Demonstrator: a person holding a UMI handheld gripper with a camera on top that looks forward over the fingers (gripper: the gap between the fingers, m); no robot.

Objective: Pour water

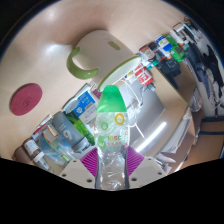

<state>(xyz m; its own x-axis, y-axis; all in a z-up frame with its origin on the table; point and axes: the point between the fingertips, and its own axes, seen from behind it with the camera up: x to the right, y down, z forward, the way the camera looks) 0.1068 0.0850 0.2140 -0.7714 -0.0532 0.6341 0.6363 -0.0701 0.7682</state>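
At lower centre, one tool (pixel 112 172) grips one clear bottle (pixel 113 135).
Its base is hidden between the purple pads (pixel 89 160); upper left sits one white pitcher (pixel 93 52) on the bench (pixel 40 70).

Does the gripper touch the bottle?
Touching. In the gripper view, both purple pads press the sides of the clear bottle held in the gripper.

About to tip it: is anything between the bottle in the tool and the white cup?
Nothing visible. The tool is shut on the bottle, and the white cup lies beyond it across bare table.
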